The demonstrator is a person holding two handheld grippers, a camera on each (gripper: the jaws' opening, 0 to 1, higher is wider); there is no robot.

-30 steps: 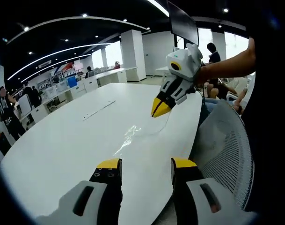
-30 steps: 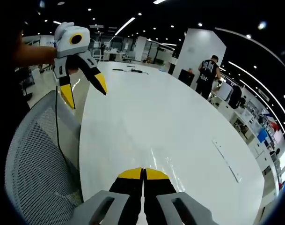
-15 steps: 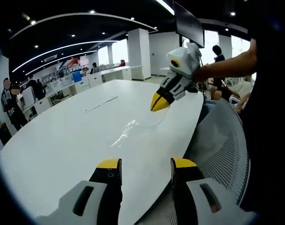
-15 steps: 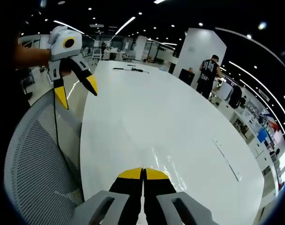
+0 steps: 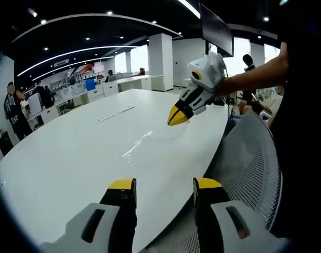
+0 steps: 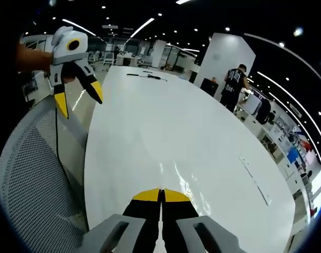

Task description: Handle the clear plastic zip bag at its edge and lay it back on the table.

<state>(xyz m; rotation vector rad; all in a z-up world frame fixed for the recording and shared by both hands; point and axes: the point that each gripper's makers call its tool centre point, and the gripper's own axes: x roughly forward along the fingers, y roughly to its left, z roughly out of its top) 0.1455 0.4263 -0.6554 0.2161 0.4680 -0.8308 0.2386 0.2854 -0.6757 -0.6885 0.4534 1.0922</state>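
Zip bag [image 5: 142, 143] edge is pinched by closed R gripper [image 5: 177, 115]; bag is stretched away along table [image 5: 70, 158]. L gripper [image 5: 163, 190] is held open, farther off.

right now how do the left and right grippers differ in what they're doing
The left gripper has its jaws spread wide and holds nothing; the right gripper has its jaws pressed together on the edge of the clear plastic zip bag. The left hangs off the table's edge above a mesh chair; the right is over the tabletop. Both have yellow tips.
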